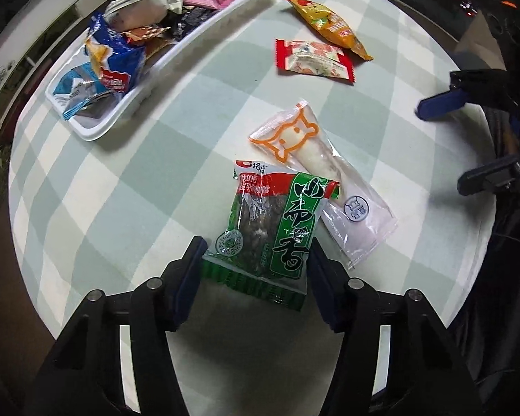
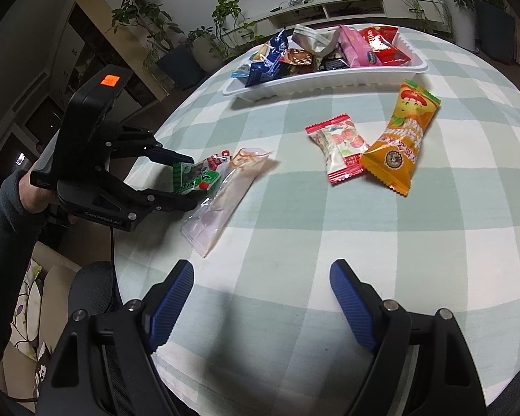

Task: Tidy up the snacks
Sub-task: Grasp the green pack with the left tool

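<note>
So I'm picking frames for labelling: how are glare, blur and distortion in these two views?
Left wrist view: strong fisheye bending with dark corners; glare streaks on the green snack packet and the clear packet, print still legible. Right wrist view: same bending; sharp in the middle, where the orange packet reads clearly; soft shadows under the right gripper; the room behind is dim.

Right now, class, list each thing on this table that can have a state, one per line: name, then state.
Left gripper: shut on the green packet.
Right gripper: open, holding nothing.
Green packet: sealed, gripped at both sides, overlapping the clear packet.
Clear packet: sealed, lying flat.
Red-edged packet: sealed, loose on the cloth.
Orange packet: sealed, loose on the cloth.
White tray: filled with snack packets.
</note>
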`<state>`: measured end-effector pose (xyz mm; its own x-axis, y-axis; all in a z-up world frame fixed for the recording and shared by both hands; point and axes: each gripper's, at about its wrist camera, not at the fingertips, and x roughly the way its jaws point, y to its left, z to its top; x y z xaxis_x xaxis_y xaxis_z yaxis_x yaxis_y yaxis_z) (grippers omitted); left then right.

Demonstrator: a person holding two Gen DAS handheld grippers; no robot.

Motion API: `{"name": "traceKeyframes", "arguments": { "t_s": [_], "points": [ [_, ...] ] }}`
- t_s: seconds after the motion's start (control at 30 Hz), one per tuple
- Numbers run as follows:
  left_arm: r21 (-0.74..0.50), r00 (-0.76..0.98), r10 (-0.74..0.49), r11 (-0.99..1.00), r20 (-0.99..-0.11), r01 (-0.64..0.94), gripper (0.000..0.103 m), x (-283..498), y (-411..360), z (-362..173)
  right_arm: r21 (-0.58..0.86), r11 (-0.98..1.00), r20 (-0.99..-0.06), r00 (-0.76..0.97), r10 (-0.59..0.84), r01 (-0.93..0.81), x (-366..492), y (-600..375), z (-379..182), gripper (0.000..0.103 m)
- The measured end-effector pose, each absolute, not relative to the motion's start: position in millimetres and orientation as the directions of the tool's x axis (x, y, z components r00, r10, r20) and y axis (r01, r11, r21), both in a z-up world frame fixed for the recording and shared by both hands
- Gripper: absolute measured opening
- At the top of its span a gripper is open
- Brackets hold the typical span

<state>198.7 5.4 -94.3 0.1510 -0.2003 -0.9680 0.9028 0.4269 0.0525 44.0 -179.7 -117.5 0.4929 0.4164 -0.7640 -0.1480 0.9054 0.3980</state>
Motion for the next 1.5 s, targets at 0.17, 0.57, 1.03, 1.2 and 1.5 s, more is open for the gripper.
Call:
{"name": "traceKeyframes", "arguments": {
  "t_s": [0.17,0.57,1.03,1.2,1.5],
  "points": [
    [0.116,0.198,-0.194,0.369,-0.961,0.922,0.062,181.2,-11.6,-90.0,0.390,0.909,-0.769,0.492,0.409,-0.147,44.3,-177.2,-117.6,0.084],
    [0.001,0.150,-0.278,0.472,-0.949,0.882,0.036,185.1,-8.7,-87.3,0.370,0.917,-0.777,0.491,0.394,-0.150,50.0,-172.7,-113.5,0.078],
    [-0.288,0.260,-0.529,0.740,-0.808,0.608,0.025,147.7,76.2,-62.6,0.308,0.931,-0.801,0.474,0.366,-0.198,86.3,-128.1,-105.1,0.061],
    [-0.411,0.344,-0.593,0.779,-0.728,0.473,0.025,134.0,112.9,-54.6,0.224,0.954,-0.844,0.450,0.293,-0.200,110.1,-103.0,-113.0,0.057],
    [-0.475,0.377,-0.629,0.769,-0.680,0.427,0.025,114.0,114.9,-58.3,0.006,0.969,-0.881,0.458,0.122,-0.247,120.8,-75.4,-125.1,0.044]
  ]
}}
